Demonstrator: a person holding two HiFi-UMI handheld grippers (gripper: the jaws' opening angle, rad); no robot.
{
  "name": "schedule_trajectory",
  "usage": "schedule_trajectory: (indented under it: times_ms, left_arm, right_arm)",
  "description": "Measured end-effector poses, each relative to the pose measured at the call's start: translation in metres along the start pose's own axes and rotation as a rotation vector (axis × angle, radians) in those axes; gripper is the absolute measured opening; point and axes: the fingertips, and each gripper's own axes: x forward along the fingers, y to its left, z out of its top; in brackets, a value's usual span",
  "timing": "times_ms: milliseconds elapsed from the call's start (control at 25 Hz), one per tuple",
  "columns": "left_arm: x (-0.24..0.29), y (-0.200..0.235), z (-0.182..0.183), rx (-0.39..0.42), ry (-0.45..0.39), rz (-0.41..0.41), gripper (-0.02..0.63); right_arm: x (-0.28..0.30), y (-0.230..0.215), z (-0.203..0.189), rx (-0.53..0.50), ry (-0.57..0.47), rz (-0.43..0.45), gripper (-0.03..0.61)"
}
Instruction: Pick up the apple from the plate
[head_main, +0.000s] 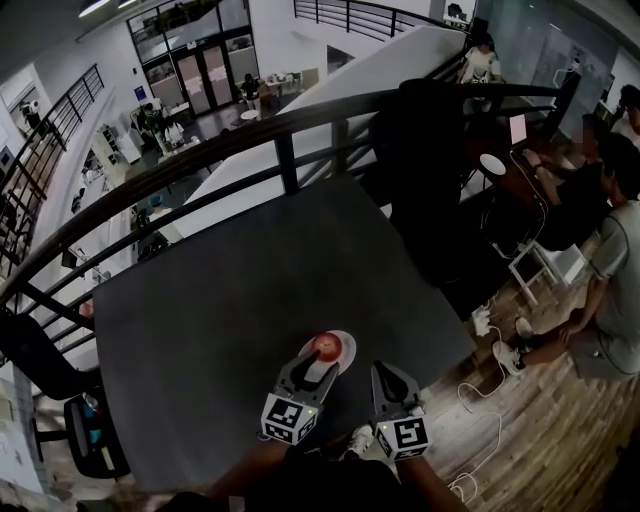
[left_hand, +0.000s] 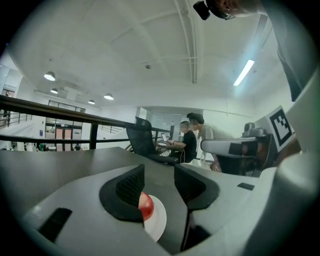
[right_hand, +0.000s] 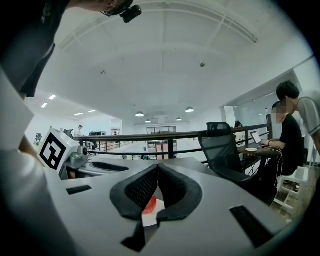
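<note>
From where I stood, the apple (head_main: 325, 346) sat on the plate (head_main: 349, 338), near the front edge of the dark table (head_main: 230, 300), with the left gripper (head_main: 320, 366) low and just short of it. Its jaws stood apart with nothing pinched. In the left gripper view the red fruit showed in the gap but hugged the left jaw and was partly hidden behind it. The right gripper (head_main: 388, 375) hung just beside, off the plate's right side, with its jaw tips pressed together on nothing. The step in hand looked like the final approach before the grasp. To do it well, I'd have nudged the left gripper sideways so the apple sat centred in the gap. I'd also have spread the jaws wider, since the gap looked tight for a round fruit. The pads should then come in low and nearly level around its widest part, clear of the plate's rim. A gentle squeeze and a straight lift would suit, because a smooth apple can roll or squirt out and a light plate can skid. The right gripper was best kept out of the way. By my count there were 1 apple, 1 plate, 1 table and 2 grippers. Beyond the table stood 1 black chair (right_hand: 222, 145), a dark railing (head_main: 290, 125) ran behind it, and at least 2 people (left_hand: 190, 140) sat at a desk.
</note>
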Motion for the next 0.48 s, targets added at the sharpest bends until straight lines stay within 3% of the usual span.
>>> schedule_trajectory:
  times_ms: [160, 480]
  left_arm:
    - [0.008, 0.014, -0.024, -0.021, 0.063, 0.052, 0.262]
    - [0.035, 0.037, -0.077, -0.011, 0.243, 0.082, 0.355]
  right_arm:
    - [0.008, 0.003, -0.006, -0.002, 0.017, 0.008, 0.025]
    - [0.023, 0.004, -0.018, 0.001, 0.058, 0.028, 0.025]
